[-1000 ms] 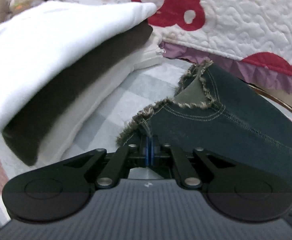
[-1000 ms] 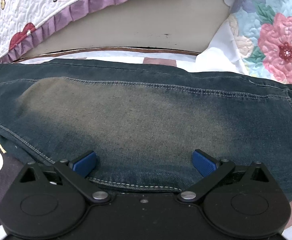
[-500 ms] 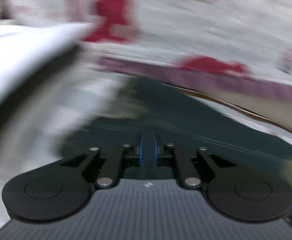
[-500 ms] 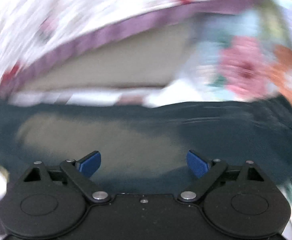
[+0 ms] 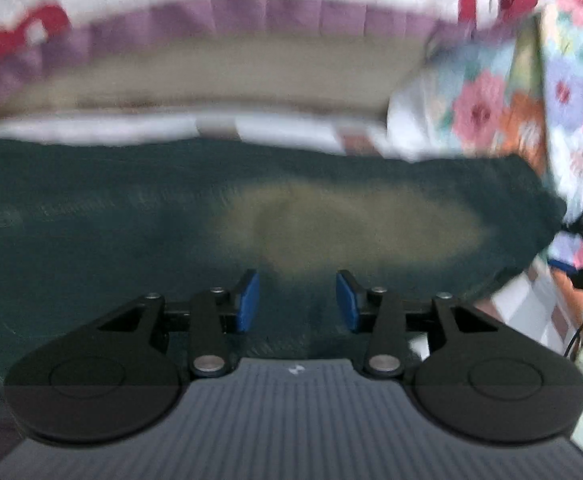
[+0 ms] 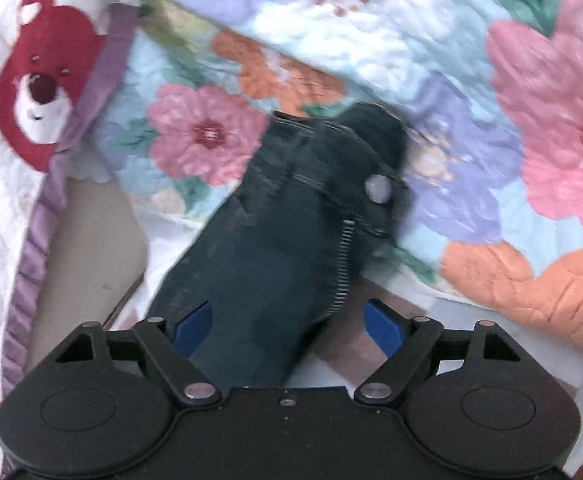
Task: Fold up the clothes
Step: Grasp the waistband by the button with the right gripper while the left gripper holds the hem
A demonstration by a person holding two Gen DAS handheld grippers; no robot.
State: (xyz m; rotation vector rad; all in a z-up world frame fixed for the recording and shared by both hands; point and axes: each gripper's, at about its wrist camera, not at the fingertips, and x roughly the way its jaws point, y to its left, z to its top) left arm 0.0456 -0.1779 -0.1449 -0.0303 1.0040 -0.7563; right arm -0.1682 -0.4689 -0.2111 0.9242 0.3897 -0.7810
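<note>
- The jeans (image 5: pixel 251 216) are spread as a long dark band across the left wrist view, lying on the bedding, with a faded patch (image 5: pixel 351 232) showing ahead of the left gripper (image 5: pixel 296 302).
- In the right wrist view the waist end (image 6: pixel 291 220) is seen, with its metal button (image 6: pixel 378 189) and open zipper (image 6: pixel 341 268), running up between the blades of the right gripper (image 6: pixel 287 326) toward the floral quilt (image 6: pixel 531 120).
- The left gripper's jaws are opening; denim lies below them, but nothing is seen pinched between the pads.
- The right gripper's jaws stand wide apart, and the cloth passes between them without being pressed (no hold is judged there).
- The denim is judged to be heavy for a garment, limp yet thick, and not slippery; a fold will likely hold its crease by weight, though doubled seams will resist flattening.
- A hold is best taken at the waistband or a stitched side seam, where the layers are firm; the fly (zipper teeth and button) is better avoided.
- Much of the left wrist view is blurred, so stitching and edges cannot be made out.
- The leg ends are cut off in both views, and how many layers lie stacked cannot be told.
- A bear-print quilt (image 6: pixel 47 80) borders the jeans; the surface under them is mostly hidden.
</note>
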